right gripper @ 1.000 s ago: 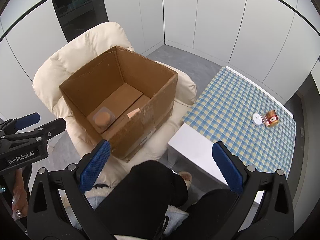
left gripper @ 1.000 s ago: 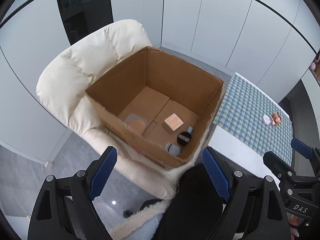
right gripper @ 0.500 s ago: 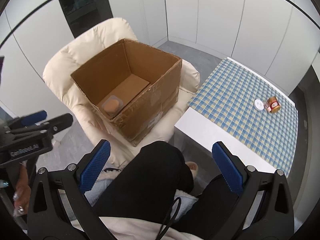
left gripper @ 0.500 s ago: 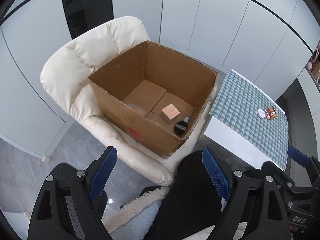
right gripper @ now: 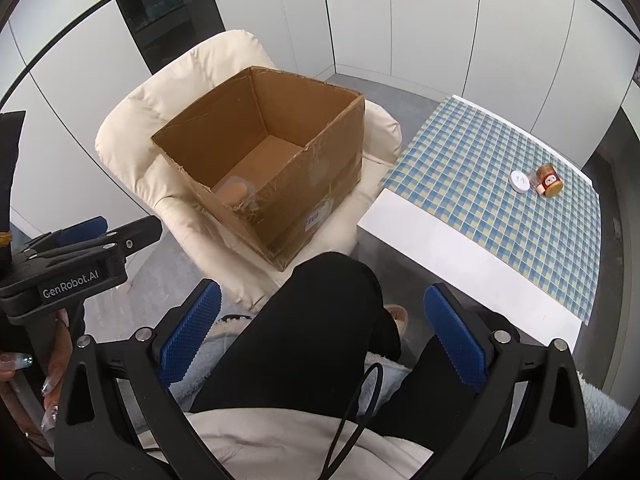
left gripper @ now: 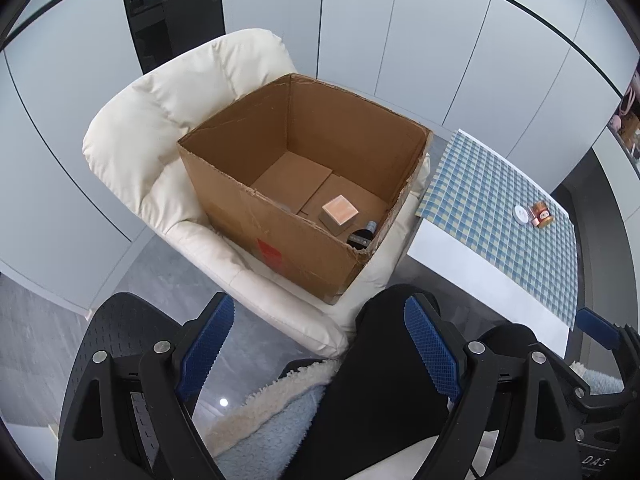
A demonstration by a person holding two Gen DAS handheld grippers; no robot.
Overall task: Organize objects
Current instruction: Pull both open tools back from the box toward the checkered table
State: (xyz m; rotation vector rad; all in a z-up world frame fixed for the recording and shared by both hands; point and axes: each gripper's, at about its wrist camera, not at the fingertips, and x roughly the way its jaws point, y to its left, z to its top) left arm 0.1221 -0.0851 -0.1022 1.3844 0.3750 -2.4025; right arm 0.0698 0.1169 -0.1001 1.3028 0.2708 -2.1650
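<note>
i see the cardboard box (left gripper: 304, 184) on the cream armchair (left gripper: 168, 128), ahead of my left gripper (left gripper: 320, 354) and right gripper (right gripper: 316, 332); both stand wide apart, empty. right of it, the checked table (right gripper: 500, 208) carries a white lid (right gripper: 520, 181) touching a small jar (right gripper: 547, 180), far from edges.

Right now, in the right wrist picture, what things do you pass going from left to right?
Left gripper → cream armchair → cardboard box → checked table → white lid → small amber jar.
</note>
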